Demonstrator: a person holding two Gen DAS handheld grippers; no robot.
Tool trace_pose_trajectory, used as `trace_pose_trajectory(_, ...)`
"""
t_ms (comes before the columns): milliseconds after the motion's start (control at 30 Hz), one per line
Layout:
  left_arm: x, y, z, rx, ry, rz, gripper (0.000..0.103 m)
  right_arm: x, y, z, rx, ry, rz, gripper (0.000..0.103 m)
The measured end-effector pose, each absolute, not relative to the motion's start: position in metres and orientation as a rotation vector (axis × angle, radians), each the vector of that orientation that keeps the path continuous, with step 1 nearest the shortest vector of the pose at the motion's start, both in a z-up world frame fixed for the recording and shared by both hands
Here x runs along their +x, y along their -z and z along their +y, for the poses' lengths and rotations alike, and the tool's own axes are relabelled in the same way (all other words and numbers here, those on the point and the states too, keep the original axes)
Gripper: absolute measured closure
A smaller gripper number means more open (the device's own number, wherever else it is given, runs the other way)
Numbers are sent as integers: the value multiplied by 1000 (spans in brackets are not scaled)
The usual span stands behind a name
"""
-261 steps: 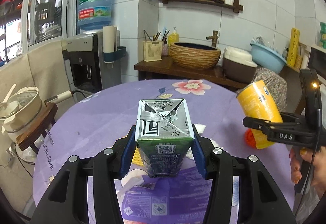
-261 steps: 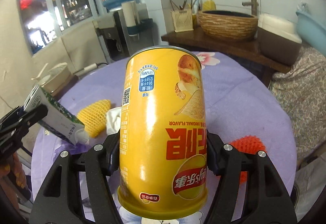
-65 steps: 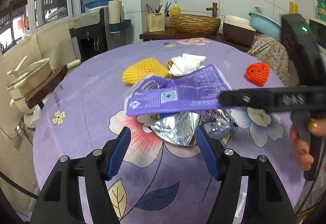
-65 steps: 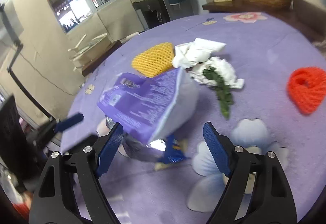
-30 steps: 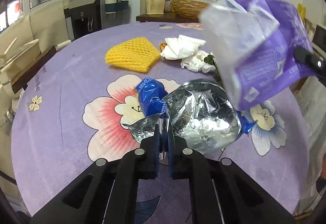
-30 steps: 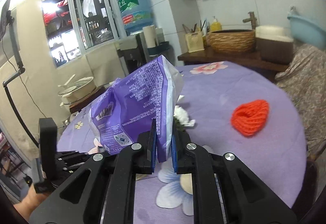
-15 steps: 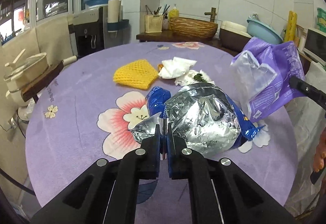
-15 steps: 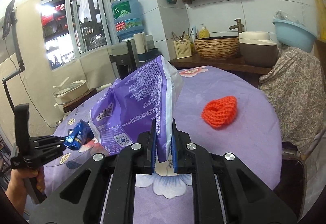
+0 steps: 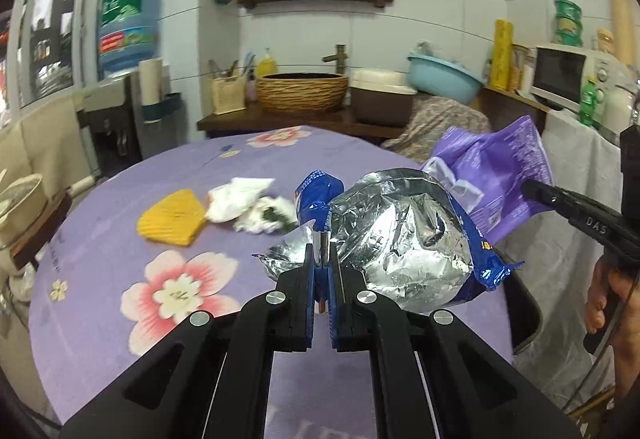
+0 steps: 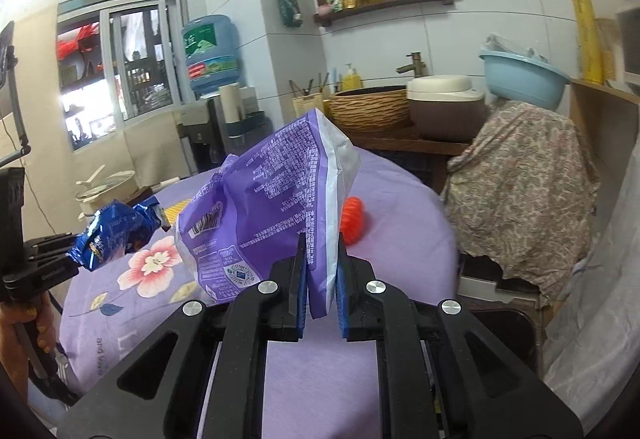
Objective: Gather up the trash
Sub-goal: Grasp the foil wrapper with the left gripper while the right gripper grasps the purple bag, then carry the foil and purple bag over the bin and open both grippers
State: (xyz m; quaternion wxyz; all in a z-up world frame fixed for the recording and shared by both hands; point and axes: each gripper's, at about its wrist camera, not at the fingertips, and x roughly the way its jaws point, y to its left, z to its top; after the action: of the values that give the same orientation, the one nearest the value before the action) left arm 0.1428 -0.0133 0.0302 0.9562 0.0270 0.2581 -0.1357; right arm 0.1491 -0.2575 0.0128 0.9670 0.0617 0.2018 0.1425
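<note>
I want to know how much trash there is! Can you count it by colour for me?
Purple: 1, the purple plastic bag.
Blue and silver: 1, the crinkled foil wrapper.
Yellow: 1, the yellow foam net.
Orange: 1, the orange foam net.
White: 1, the heap of white tissues.
Total: 5.

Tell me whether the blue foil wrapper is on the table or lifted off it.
Lifted. The left gripper is shut on the blue foil wrapper, which hangs above the purple tablecloth.
</note>
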Motion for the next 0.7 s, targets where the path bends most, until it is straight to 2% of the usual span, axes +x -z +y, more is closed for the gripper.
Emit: trace_pose_trajectory(700,160,-18,-161,131,547,556,97,113,58,-405,73,106,552,90)
